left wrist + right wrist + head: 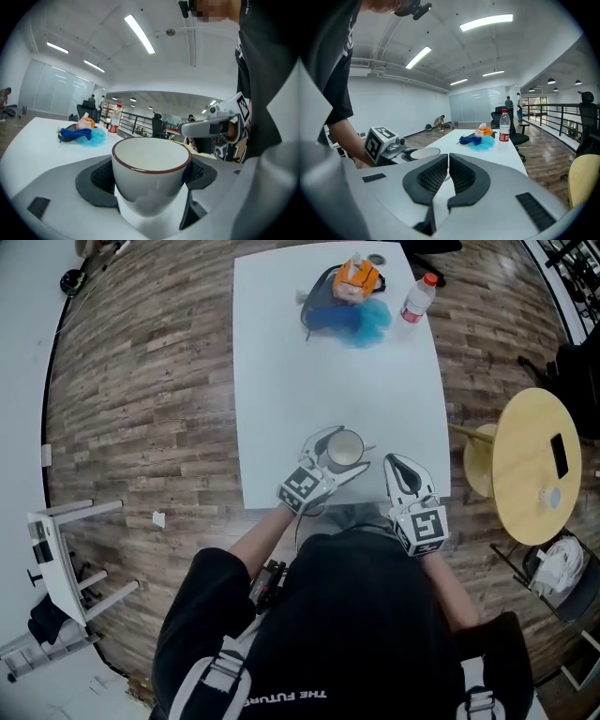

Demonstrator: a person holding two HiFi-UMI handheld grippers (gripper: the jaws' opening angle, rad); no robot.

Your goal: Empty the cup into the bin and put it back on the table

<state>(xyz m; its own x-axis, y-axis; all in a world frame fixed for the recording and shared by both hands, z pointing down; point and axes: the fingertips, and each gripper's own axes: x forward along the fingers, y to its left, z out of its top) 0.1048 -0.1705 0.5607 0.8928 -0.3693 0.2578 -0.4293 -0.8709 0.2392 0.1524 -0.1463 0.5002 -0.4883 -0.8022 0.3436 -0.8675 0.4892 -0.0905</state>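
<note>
A white tabletop (337,381) stands on wood flooring in an open office. At its near edge the left gripper (351,450) is clamped on the cup (151,161), pads against both sides. The cup is upright, mouth up, long axis vertical, and what shows of its inside looks bare. No bin shows, so tipping and setting back seem still to do. Just right of it, the right gripper (394,461) is closed and empty.

Left gripper (351,452): jaws clamped against opposite sides of the cup (150,185), gripper tilted slightly below level. Right gripper (393,465): jaws pressed together with nothing between them, held just right of the left one. Left forearm (259,540) and right forearm (450,589) both extend forward.
</note>
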